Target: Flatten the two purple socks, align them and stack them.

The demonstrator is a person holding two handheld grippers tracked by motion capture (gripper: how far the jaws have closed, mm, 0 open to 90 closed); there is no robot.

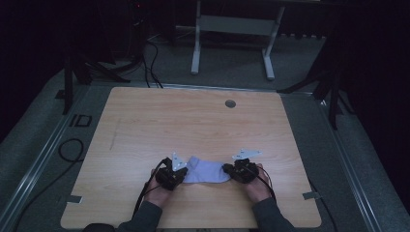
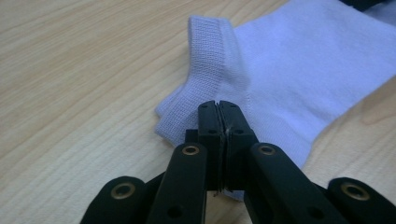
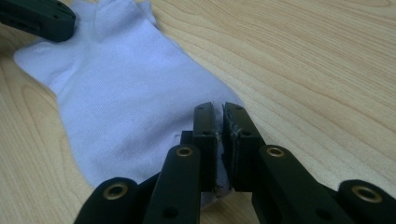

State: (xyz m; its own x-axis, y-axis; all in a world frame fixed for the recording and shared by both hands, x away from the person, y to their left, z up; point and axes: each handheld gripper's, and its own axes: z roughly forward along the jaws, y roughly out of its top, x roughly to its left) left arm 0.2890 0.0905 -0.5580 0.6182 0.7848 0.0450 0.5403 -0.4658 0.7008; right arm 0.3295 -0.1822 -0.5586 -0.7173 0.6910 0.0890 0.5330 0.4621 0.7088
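A pale lilac ankle sock lies flat on the wooden table near its front edge. My left gripper sits at the sock's left end. In the left gripper view the jaws are pressed together on the ribbed cuff of the sock. My right gripper is at the sock's right end. In the right gripper view its jaws pinch the toe edge of the sock, with fabric showing between them. The left gripper shows at the far end of the sock.
A round cable hole sits near the table's far edge. Small tape pieces mark the front corners. Black cables lie on the floor at left, and a metal desk frame stands beyond the table.
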